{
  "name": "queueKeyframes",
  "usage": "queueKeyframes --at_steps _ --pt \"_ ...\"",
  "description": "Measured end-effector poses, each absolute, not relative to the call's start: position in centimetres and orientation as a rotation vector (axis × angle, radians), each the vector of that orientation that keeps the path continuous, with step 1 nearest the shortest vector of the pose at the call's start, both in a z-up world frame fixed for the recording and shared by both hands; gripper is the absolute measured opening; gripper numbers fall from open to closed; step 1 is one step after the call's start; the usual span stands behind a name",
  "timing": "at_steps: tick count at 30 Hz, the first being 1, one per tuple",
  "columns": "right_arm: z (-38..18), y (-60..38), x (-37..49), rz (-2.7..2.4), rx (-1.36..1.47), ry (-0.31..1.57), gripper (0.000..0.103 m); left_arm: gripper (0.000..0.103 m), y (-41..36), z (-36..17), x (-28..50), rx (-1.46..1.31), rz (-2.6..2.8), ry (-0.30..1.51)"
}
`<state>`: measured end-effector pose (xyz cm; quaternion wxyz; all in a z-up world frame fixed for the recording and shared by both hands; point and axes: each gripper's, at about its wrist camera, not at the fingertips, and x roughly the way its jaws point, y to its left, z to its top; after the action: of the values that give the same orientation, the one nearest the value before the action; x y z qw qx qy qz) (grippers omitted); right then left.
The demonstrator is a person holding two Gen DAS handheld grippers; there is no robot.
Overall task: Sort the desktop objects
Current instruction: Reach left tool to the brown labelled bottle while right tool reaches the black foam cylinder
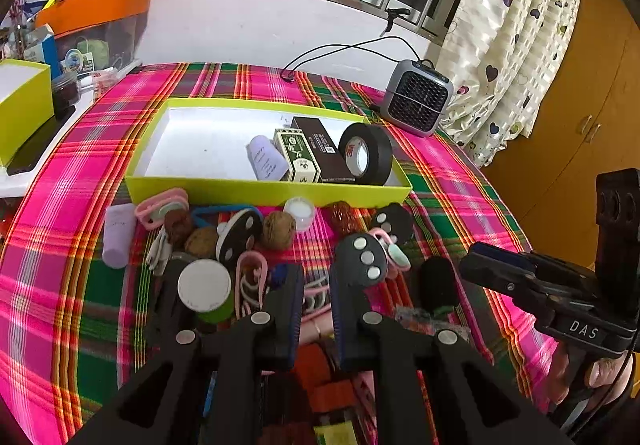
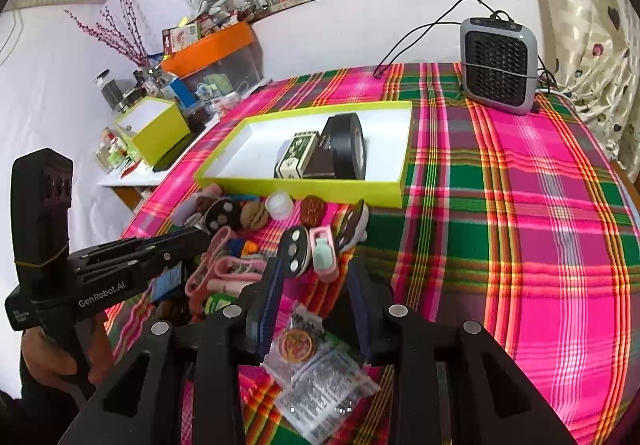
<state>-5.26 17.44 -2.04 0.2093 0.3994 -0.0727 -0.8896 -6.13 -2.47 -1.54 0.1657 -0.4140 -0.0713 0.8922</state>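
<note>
Plaid cloth [image 2: 520, 205] covers the table, with a lime tray [image 1: 264, 192] at its middle. Inside the tray sit a tape roll [image 1: 366, 153], a dark box [image 1: 320, 149], a green-and-white box [image 1: 298, 157] and a lilac tube [image 1: 266, 159]. Just in front of the tray lies a clutter of unsorted small things: walnuts [image 1: 278, 229], a white cap [image 1: 299, 211], pink clips [image 1: 162, 207], black oval discs [image 1: 238, 235].

Left gripper [image 1: 316, 309] hangs over this clutter with its jaws nearly together and seemingly nothing between them. Right gripper [image 2: 316, 309] has its jaws partly apart above a clear packet [image 2: 316, 377] holding an orange round piece; the pads do not press on it.

To pick the packet cleanly, the right gripper probably should come down astride its middle and close there, as the slippery film may slide.
</note>
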Motion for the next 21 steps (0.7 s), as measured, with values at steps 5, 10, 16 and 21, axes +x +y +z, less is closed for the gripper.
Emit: queueKeyframes --at_steps 5,10,16,21 --pt "-2.3 17.7 -4.6 -2.469 1.116 -0.209 0.035 0.015 -2.2 -1.4 -5.4 -1.172 2.537 -0.184" --pt "-2.4 18.0 -3.9 -2.473 1.108 -0.211 0.036 0.018 -1.9 -1.3 -4.7 -1.160 2.535 -0.160" --pt "-2.7 18.4 -3.3 -2.464 1.112 -0.213 0.039 0.019 -1.5 -1.4 -3.7 -1.155 2.527 -0.129" --pt "-3.0 18.6 -3.0 -2.467 1.126 -0.203 0.040 0.025 -1.4 -1.5 -3.0 -1.149 2.514 -0.106"
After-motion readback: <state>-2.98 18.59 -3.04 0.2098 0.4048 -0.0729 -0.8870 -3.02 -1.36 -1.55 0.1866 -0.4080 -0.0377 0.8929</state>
